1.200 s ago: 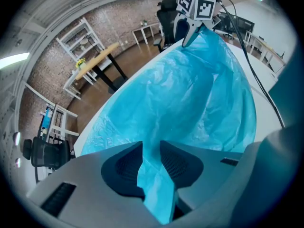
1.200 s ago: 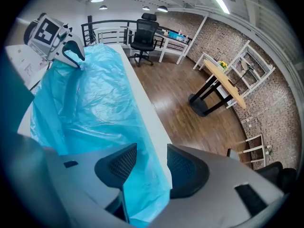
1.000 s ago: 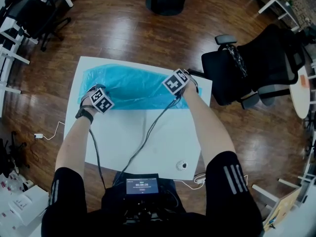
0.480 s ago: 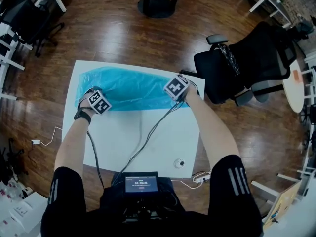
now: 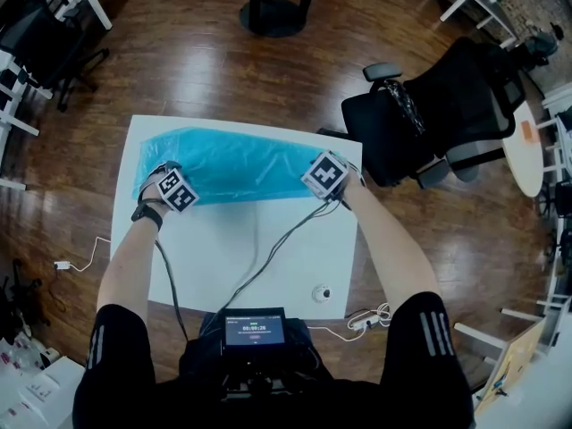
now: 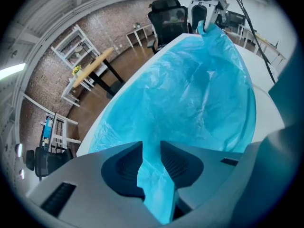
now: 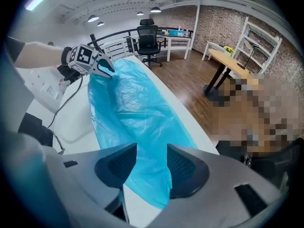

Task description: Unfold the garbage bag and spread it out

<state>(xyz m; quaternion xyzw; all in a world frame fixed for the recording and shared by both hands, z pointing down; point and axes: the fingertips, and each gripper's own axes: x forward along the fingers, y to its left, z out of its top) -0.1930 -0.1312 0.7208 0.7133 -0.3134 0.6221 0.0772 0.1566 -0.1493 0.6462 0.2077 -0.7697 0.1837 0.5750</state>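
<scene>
**Left gripper.** The left gripper points steeply down at the left end of the garbage bag. A gathered strip of blue film runs up through the narrow gap between its jaws, which pinch the film. The jaws have just been opening slightly, with the film between them. The grip reads as held but not firm.

**Right gripper.** The right gripper also points steeply down, at the opposite end of the bag. Its jaws stand further apart than the left pair, and the bag's end fills the gap from pad to pad. In the left gripper view the film rises to a peak at this gripper, so the end is judged clamped and lifted just off the surface.

**What has changed.** Over the last second the right gripper has travelled outward, toward the right edge of the worktop. The left gripper has kept its place. The bag is now drawn into a longer, flatter band between the two grippers.

**Position of the bag.** The bag lies along the far half of the white worktop, left to right. It is open lengthwise but shows creases and loose folds across its middle.

**Meaning for the task.** Lengthwise unfolding is judged close to complete. Spreading across the width remains. Further pull from the right side could draw the film out of the loosened left jaws.

**Surroundings.** Two cables trail from the grippers across the near half of the worktop. An office chair stands beside the right edge.
</scene>
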